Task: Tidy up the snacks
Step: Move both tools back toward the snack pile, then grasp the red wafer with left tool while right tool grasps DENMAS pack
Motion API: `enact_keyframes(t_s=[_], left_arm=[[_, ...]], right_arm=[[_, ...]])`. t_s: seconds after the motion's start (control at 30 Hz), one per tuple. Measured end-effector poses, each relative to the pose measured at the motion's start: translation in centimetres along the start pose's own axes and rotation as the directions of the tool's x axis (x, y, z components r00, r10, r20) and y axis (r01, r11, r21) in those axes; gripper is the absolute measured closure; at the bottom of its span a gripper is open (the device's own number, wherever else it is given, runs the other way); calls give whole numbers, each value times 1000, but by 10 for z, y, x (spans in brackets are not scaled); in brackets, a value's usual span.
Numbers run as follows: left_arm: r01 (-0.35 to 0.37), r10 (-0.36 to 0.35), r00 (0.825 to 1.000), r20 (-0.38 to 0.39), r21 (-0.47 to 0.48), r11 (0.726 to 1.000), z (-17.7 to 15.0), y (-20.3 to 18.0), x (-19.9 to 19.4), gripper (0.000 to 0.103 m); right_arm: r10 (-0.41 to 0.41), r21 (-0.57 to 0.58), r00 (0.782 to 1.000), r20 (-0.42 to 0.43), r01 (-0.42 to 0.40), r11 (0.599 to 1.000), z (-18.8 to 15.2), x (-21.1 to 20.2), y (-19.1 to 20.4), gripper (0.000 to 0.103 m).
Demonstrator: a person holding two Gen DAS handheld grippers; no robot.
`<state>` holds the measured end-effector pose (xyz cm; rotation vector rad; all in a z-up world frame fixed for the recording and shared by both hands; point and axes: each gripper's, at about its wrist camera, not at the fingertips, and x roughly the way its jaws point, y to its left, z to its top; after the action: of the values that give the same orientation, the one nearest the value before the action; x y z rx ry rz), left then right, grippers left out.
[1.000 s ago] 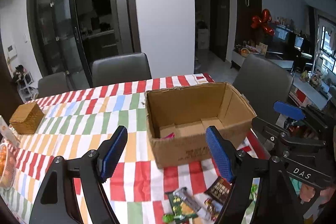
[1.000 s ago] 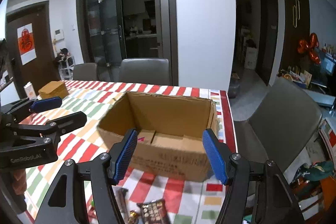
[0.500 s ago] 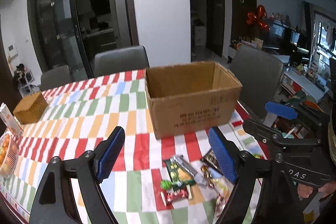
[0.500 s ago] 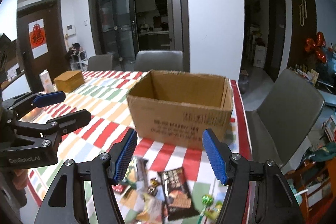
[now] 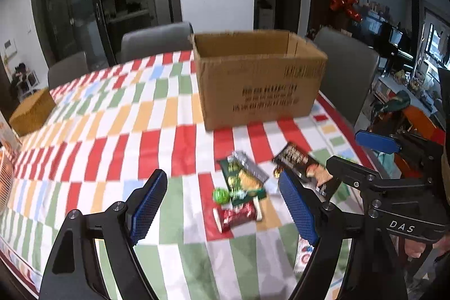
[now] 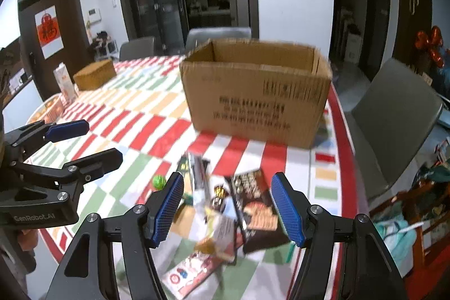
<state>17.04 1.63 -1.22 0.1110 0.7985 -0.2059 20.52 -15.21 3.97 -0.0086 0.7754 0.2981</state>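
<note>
I hold my left gripper (image 5: 222,204) spread wide and empty above the near part of the tablecloth (image 5: 112,131). My right gripper (image 6: 227,204) is also spread wide, grasping nothing, hovering over the snacks (image 6: 225,210). They lie loose in a small pile on the cloth, near me and toward the right edge: a green pack (image 5: 243,183), a red pack (image 5: 237,215) just nearer than it, a green ball (image 5: 220,196) touching their left side, and a dark pack (image 5: 303,166) to the right. The open box (image 5: 258,80) stands farther off, apart from the pile. A wicker box (image 5: 32,110) sits far left.
</note>
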Motion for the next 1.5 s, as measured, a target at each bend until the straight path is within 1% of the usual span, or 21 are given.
enact_keyframes(t_s=[0.13, 0.23, 0.4, 0.57, 0.73, 0.83, 0.93, 1.13, 1.17, 1.27, 1.43, 1.5], left_arm=[[13, -13, 999, -43, -5, 1000, -14, 4, 11, 21], [26, -27, 997, -69, -12, 1000, -25, 7, 20, 21], [68, -71, 992, -108, -29, 997, -39, 9, 39, 21], [96, -97, 987, -130, -10, 995, -46, 9, 61, 22], [130, -130, 979, -158, -10, 991, -45, 12, 79, 22], [153, -158, 972, -175, -40, 987, -45, 14, 90, 22], [157, -167, 968, -188, -66, 985, -46, 14, 97, 22], [136, -155, 965, -211, -104, 985, -47, 11, 111, 24], [128, -148, 967, -209, -107, 986, -48, 10, 112, 24], [109, -128, 971, -202, -105, 988, -48, 8, 113, 27], [90, -112, 974, -198, -115, 989, -50, 6, 109, 50], [82, -104, 975, -196, -117, 990, -52, 5, 107, 54]], right_arm=[[-3, -4, 998, -56, 3, 1000, -16, 14, 5, 37], [-2, 13, 996, -84, 3, 1000, -23, 22, 6, 37], [-6, 12, 993, -120, 8, 1000, -34, 33, 7, 37], [-6, 14, 987, -159, 8, 1000, -41, 45, 7, 38], [-20, 4, 984, -178, 21, 1000, -45, 54, 8, 39], [-18, 4, 982, -190, 20, 1000, -45, 60, 9, 41], [-16, 8, 980, -197, 18, 1000, -45, 63, 8, 43], [8, 27, 976, -216, -2, 1000, -47, 71, 5, 49], [14, 31, 975, -220, -7, 999, -47, 72, 5, 50], [36, 45, 973, -230, -26, 999, -49, 76, 4, 53], [58, 56, 970, -238, -46, 997, -50, 78, 4, 58], [69, 63, 968, -243, -56, 996, -52, 80, 4, 60]])
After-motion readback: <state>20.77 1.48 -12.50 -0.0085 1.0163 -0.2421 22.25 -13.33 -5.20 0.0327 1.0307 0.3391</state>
